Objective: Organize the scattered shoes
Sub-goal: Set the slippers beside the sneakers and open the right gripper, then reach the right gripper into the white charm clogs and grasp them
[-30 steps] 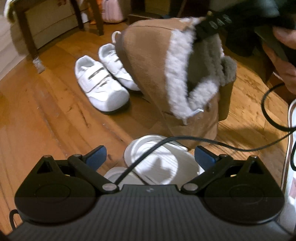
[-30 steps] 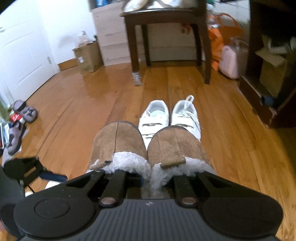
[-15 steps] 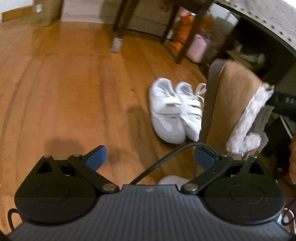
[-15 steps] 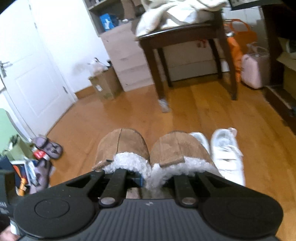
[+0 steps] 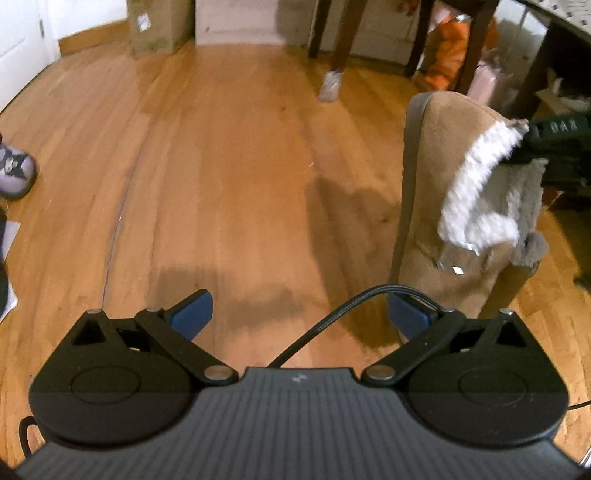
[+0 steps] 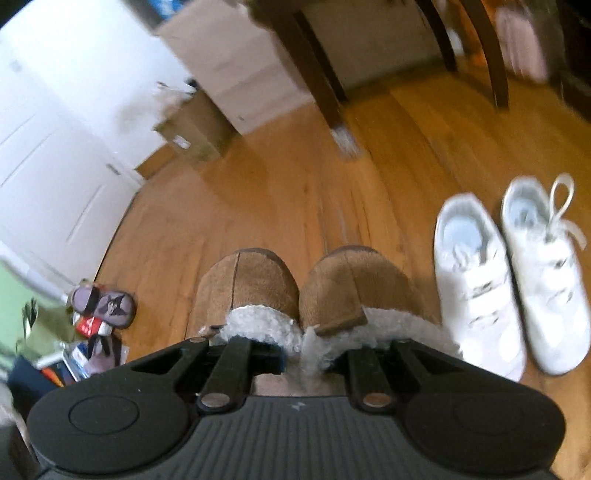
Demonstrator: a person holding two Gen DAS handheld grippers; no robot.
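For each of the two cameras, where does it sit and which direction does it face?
Left wrist: sits on the open left hand-held gripper, faces down at the wooden floor; its blue pads show.
Right wrist: sits on the right hand-held gripper, shut on the tan fleece-lined boots, faces floor and white sneakers.
Shared: the boots, the floor, the cardboard box.

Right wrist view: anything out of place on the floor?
Yes. Purple sandals lie scattered among clutter at the left, apart from the paired white strap sneakers. The brown fleece-lined boots hang off the floor.
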